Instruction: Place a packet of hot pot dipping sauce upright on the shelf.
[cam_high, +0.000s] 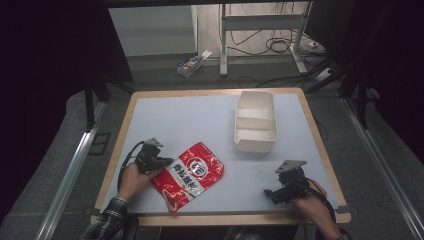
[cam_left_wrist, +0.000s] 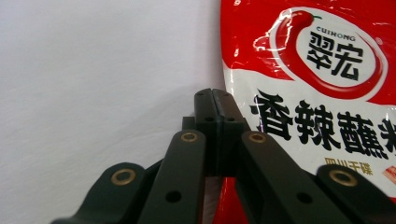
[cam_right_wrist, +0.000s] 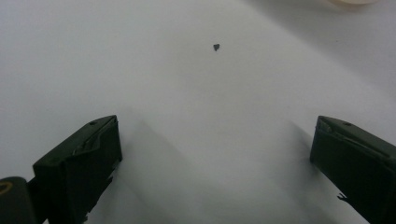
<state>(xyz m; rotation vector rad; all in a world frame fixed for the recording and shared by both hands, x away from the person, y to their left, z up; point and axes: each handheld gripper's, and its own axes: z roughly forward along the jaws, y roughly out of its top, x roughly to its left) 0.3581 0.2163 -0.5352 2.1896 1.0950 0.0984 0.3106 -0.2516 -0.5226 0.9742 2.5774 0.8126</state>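
A red and white snack packet (cam_high: 189, 175) with black Chinese lettering lies on the pale table mat, near the front left. My left gripper (cam_high: 159, 161) is at the packet's left edge. In the left gripper view its jaws are pressed together with no gap, and the left gripper's tips (cam_left_wrist: 212, 95) sit right at the edge of the packet (cam_left_wrist: 317, 93), which runs on under the right jaw. I cannot tell whether any film is pinched. My right gripper (cam_high: 281, 189) rests at the front right, and in its own view the right gripper (cam_right_wrist: 215, 154) stands open over bare mat.
A white divided tray (cam_high: 256, 121) stands empty at the back right of the mat. The table's wooden rim (cam_high: 220, 219) runs close in front of both hands. A tiny dark speck (cam_right_wrist: 216, 46) lies on the mat ahead of the right gripper.
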